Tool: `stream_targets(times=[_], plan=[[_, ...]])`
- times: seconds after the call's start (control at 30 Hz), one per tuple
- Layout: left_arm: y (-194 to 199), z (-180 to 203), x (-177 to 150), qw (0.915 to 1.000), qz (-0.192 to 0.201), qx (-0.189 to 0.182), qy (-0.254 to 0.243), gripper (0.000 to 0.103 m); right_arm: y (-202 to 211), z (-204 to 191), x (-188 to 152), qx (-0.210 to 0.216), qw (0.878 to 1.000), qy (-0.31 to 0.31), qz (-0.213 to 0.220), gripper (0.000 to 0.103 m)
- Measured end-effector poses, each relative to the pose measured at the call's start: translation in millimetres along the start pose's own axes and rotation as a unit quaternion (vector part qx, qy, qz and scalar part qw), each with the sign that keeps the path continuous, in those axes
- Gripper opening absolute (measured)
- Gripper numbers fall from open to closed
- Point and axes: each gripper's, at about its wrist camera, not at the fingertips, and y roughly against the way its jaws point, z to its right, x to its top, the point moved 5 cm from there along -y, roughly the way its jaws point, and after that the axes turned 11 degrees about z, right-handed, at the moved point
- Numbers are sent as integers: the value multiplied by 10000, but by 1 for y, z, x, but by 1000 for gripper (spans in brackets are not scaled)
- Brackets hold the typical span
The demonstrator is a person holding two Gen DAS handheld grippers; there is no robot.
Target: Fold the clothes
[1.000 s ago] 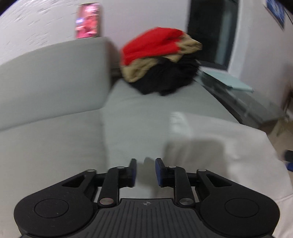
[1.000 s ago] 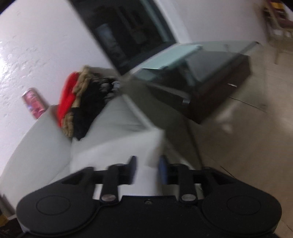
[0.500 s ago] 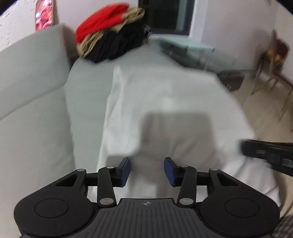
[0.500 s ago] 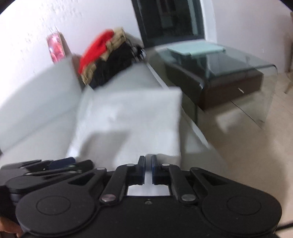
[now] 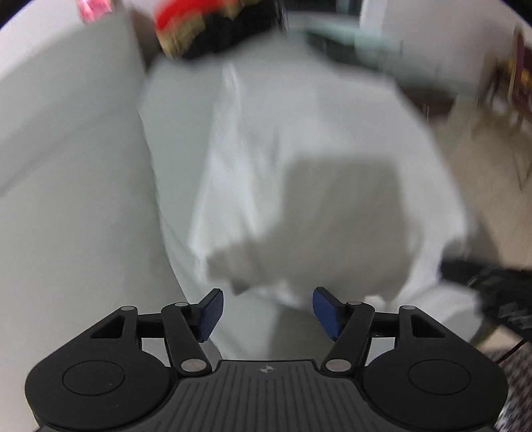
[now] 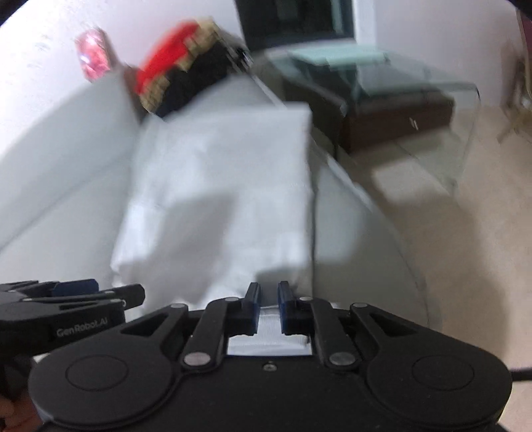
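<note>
A white garment (image 5: 319, 186) lies spread on the grey sofa seat (image 5: 76, 252); it also shows in the right wrist view (image 6: 226, 186). My left gripper (image 5: 267, 310) is open, its jaws wide apart just short of the garment's near edge. My right gripper (image 6: 267, 305) is shut on the white garment's near edge, with cloth showing between its blue pads. The left gripper also shows at the lower left of the right wrist view (image 6: 71, 292). The right gripper shows at the right edge of the left wrist view (image 5: 492, 282). Both views are motion-blurred.
A pile of red, tan and black clothes (image 5: 212, 30) sits at the far end of the sofa, also in the right wrist view (image 6: 186, 66). A glass coffee table (image 6: 382, 86) stands to the right on a beige floor (image 6: 482, 232). The sofa backrest (image 5: 60, 109) rises on the left.
The left gripper has opened wider and moved in over the garment's near edge. The right gripper has stayed shut on the cloth.
</note>
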Motion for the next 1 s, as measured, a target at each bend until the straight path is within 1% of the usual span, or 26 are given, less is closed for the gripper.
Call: stream_targets(times=[0.03, 0.07, 0.1, 0.13, 0.2, 0.23, 0.27, 0.3, 0.33, 0.37, 0.43, 0.53, 0.6, 0.63, 0.73, 0.8, 0.83, 0.97, 1.0], plan=[[-7, 1, -6, 9997, -252, 1, -24, 61, 5, 0, 0, -5, 10000, -32, -47, 11], [0, -2, -8, 9998, -177, -7, 4, 59, 11, -1, 0, 16, 9999, -61, -93, 12], [8, -4, -10, 10000, -91, -15, 34, 58, 20, -2, 1, 128, 9998, -82, -138, 16], [16, -7, -12, 10000, -5, -24, 64, 58, 30, -3, 2, 239, 9995, -103, -182, 24], [42, -13, -9, 9996, 278, -7, 50, 62, 51, -7, 5, 415, 9990, -74, -143, 34], [57, -15, -6, 9991, 418, 37, 72, 63, 62, -10, 8, 488, 9988, -37, -82, 37], [73, -18, -3, 9984, 548, 47, 145, 68, 73, -13, 11, 550, 9985, -3, -27, 39], [89, -20, 1, 9974, 678, 55, 220, 75, 83, -16, 15, 573, 9984, 17, 6, 47], [104, -22, 4, 9966, 763, -14, 309, 80, 94, -19, 20, 596, 9982, 38, 39, 58], [120, -23, 7, 9956, 846, -86, 398, 87, 104, -22, 24, 619, 9980, 59, 72, 62], [145, -22, 11, 9940, 989, -177, 432, 91, 125, -28, 33, 664, 9976, 100, 139, 77], [173, -16, 13, 9933, 1135, -46, 236, 98, 155, -37, 45, 725, 9970, 149, 226, 85], [187, -11, 12, 9925, 1215, 76, 85, 101, 169, -38, 49, 695, 9974, 95, 186, 86], [192, -8, 13, 9923, 1234, 56, 30, 101, 174, -38, 50, 661, 9975, 129, 196, 86], [205, -2, 12, 9925, 1198, -259, 0, 102, 189, -40, 55, 558, 9979, 229, 227, 87], [212, 2, 10, 9933, 1083, -400, 54, 102, 199, -42, 58, 489, 9981, 296, 247, 89], [215, 4, 9, 9936, 1042, -428, 26, 102, 205, -43, 60, 455, 9981, 330, 257, 91], [212, 14, 6, 9934, 1091, -328, -112, 102, 217, -44, 61, 356, 9979, 499, 228, 92], [210, 17, 5, 9936, 1079, -304, -138, 102, 217, -44, 60, 341, 9977, 549, 216, 95]])
